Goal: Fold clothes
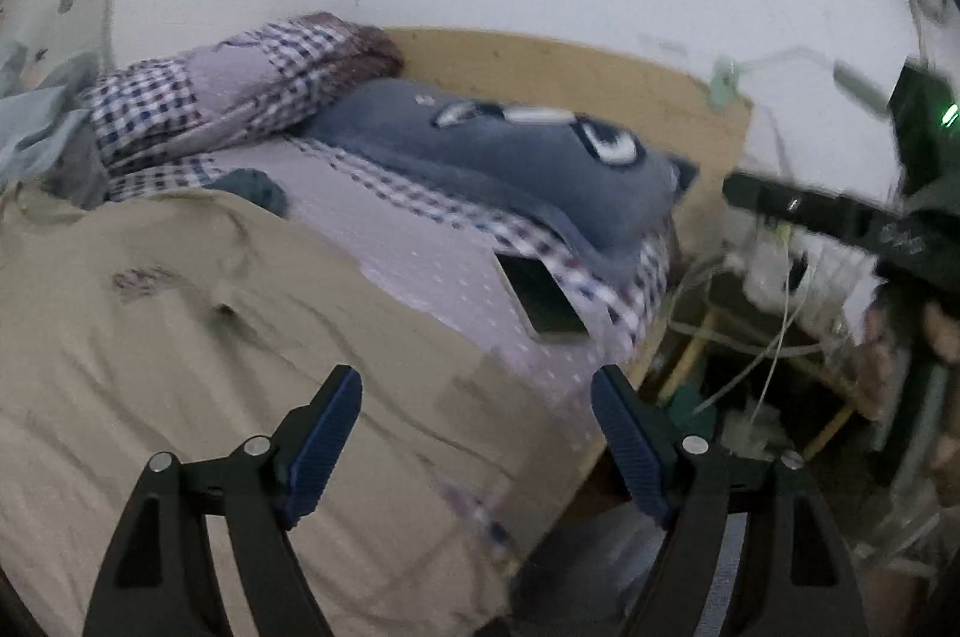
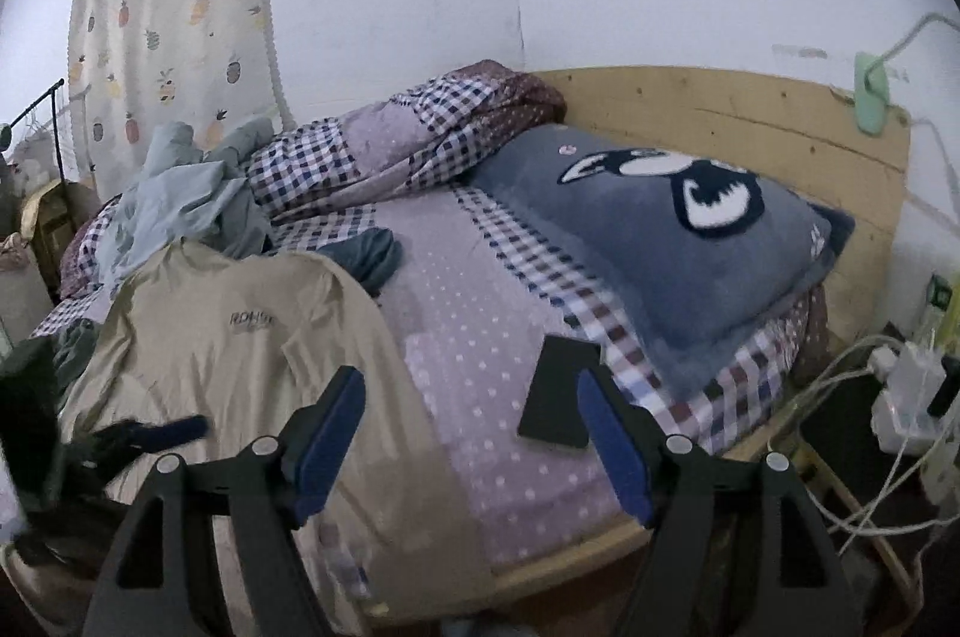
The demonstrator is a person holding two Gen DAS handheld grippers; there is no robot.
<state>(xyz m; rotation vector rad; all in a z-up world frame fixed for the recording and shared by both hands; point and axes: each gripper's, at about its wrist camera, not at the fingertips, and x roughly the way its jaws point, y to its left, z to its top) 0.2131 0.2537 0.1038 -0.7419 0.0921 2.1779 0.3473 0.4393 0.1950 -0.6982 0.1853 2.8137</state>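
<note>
Beige shirt [image 2: 240,337] spread flat at bed's [image 2: 498,325] near edge; phone [image 2: 555,394] beside pillow [image 2: 672,241]. Left gripper [image 1: 477,433] and right gripper [image 2: 471,433]: both spread, empty.

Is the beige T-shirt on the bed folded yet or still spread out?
Spread out. The beige T-shirt lies flat, chest print up, one sleeve extended; both grippers are open above it.

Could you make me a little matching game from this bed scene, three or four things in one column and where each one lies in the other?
Things:
1. beige T-shirt
2. phone
3. grey pillow
4. checked quilt

Places:
A. against the wooden headboard
B. bunched up along the wall side
C. spread flat at the near end of the bed
D. on the dotted sheet, just below the pillow

Pairs: 1-C, 2-D, 3-A, 4-B
</note>
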